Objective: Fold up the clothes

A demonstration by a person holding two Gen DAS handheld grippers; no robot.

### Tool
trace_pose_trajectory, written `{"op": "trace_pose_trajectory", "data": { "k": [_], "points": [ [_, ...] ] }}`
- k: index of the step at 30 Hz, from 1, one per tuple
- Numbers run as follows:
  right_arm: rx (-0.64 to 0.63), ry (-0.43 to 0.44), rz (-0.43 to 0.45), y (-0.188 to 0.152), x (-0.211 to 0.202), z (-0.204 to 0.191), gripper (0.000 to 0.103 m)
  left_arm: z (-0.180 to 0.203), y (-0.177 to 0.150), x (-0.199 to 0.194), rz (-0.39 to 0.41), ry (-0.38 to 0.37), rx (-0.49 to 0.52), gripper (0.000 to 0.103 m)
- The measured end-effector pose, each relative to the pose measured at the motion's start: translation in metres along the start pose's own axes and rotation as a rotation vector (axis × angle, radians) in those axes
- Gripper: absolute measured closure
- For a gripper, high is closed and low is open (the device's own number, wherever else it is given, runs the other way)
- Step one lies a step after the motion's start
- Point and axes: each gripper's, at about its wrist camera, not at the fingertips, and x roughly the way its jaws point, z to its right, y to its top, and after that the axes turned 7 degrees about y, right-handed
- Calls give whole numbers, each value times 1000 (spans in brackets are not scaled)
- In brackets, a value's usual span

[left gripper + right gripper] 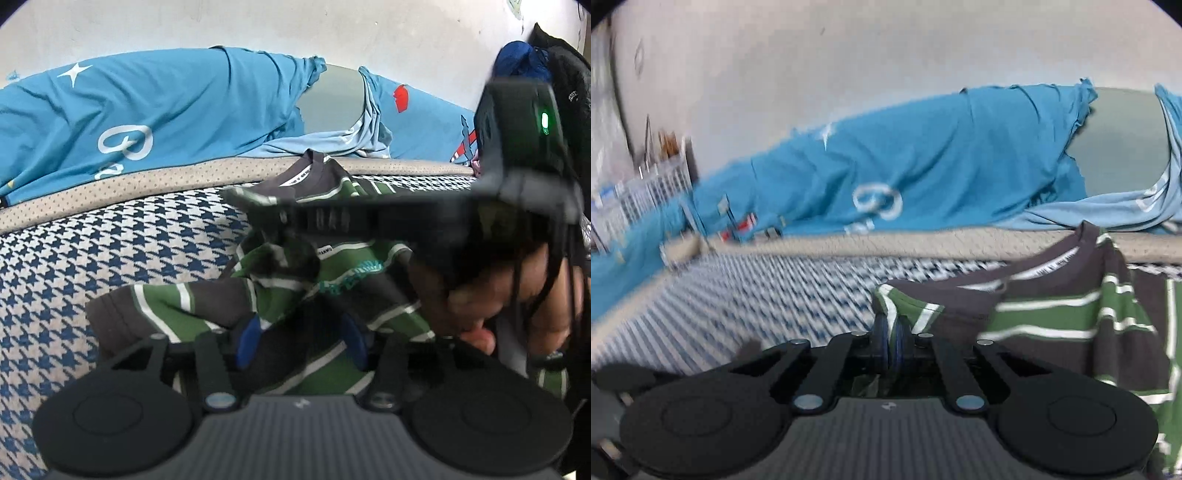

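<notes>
A striped shirt [332, 295] in green, dark grey and white lies crumpled on a houndstooth-patterned surface [110, 258]. Its collar points toward the far edge. My left gripper [301, 343] hovers just over the shirt's near part, and its blue pads [247, 343] stand apart without pressing on the cloth. In the left wrist view my right gripper [258, 218] reaches in from the right, held by a hand [517, 295]. In the right wrist view my right gripper [892, 343] is shut on a fold of the shirt [1052, 314] at its left edge.
A beige dotted band [110, 188] borders the far side of the surface. Behind it a bright blue printed sheet [147, 110] lies bunched against a pale wall. Dark clothes [569, 74] are piled at the far right. A white basket [653, 184] stands far left.
</notes>
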Motion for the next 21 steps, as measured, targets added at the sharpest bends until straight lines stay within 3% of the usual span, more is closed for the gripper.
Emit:
{"op": "trace_pose_trajectory", "data": {
  "k": [4,9,13,21],
  "points": [
    [90,89,62,15,2,5,98,-6,2,8,-5,33,-26,49],
    [156,145,112,27,10,10,98,-20,13,17,18,78,-107,46],
    [176,173,143,34,17,13,98,-32,26,23,55,121,-189,37],
    [189,236,189,35,37,19,97,-60,43,45,85,295,-384,32]
  ]
}}
